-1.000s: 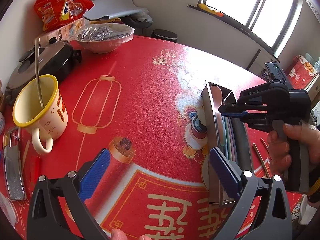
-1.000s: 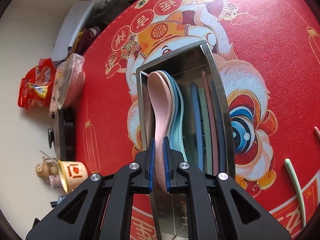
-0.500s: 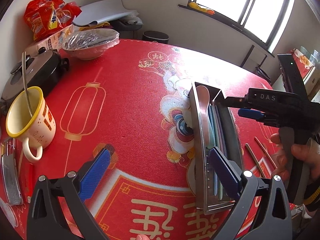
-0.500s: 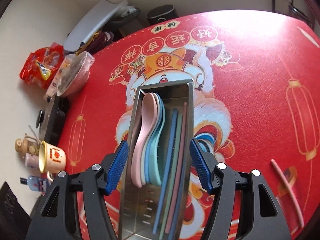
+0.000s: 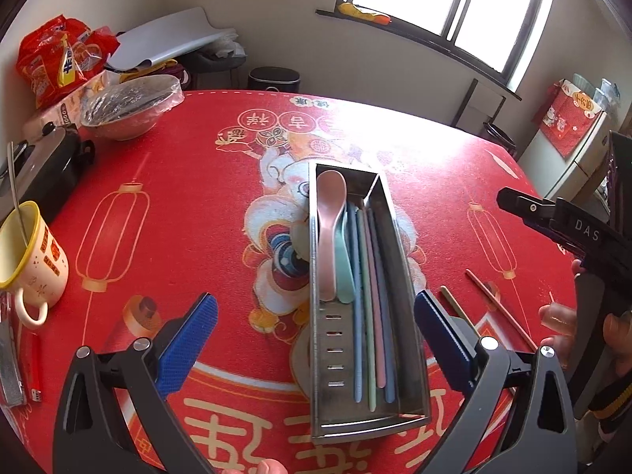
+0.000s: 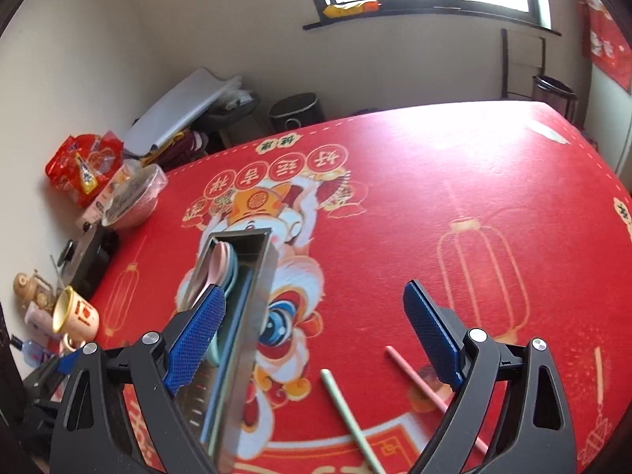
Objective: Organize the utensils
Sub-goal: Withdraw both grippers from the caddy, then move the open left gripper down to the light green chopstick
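Left wrist view: metal utensil tray (image 5: 399,260) lies lengthwise at centre frame on the red printed tablecloth (image 5: 177,181). Inside, along its left wall, a pink spoon (image 5: 330,213) stacked on a teal spoon (image 5: 344,272); to their right, chopsticks in blue, green and pink (image 5: 373,308) lie parallel.

Left gripper (image 5: 316,335) — jaws spread wide, nothing between the pads, framing the tray's near half from above.

Right gripper (image 6: 316,339) — jaws opening, nearly at full spread, nothing pinched; its left pad overlaps the tray's edge in the picture (contact cannot be told).

Right wrist view, lower centre: a loose green chopstick (image 6: 347,414) and a pink chopstick (image 6: 426,391) lie on the cloth, outside the tray.

Left edge, left wrist view: yellow-rimmed mug (image 5: 29,260) with a metal handle standing in it.
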A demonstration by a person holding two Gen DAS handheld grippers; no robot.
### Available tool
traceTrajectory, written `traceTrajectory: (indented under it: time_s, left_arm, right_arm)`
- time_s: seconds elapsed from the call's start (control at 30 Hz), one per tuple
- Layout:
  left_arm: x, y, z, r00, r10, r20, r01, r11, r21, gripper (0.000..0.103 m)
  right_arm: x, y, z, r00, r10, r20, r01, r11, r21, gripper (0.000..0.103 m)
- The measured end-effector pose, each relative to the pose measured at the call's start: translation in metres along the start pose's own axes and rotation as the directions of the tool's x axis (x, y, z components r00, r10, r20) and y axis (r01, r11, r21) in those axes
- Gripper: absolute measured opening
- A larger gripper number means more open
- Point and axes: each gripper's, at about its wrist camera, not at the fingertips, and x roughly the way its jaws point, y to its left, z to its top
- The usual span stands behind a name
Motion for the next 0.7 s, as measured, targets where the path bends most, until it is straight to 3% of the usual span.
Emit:
traceTrajectory:
  time_s: [0.17, 0.57, 0.7]
  left_arm:
    - [0.004, -0.028, 0.004, 1.0, -0.006, -0.004, 0.006, 1.0, 0.027, 0.097]
    - [0.019, -0.111, 0.015, 0.999, -0.046, -0.022, 0.048, 0.995, 0.086, 0.097]
    - [0.028, -0.132, 0.016, 0.999, -0.019, -0.047, 0.024, 0.995, 0.092, 0.097]
  right_arm:
    - [-0.025, -0.048, -0.006, 0.999, -0.036, 0.025, 0.035, 0.998, 0.057, 0.088]
    - [-0.075, -0.131, -0.014, 0.984, -0.165, 0.063, 0.162, 0.985, 0.058, 0.088]
    - [-0.079, -0.155, -0.011, 0.977, -0.203, 0.068, 0.198, 0.977, 0.072, 0.088]
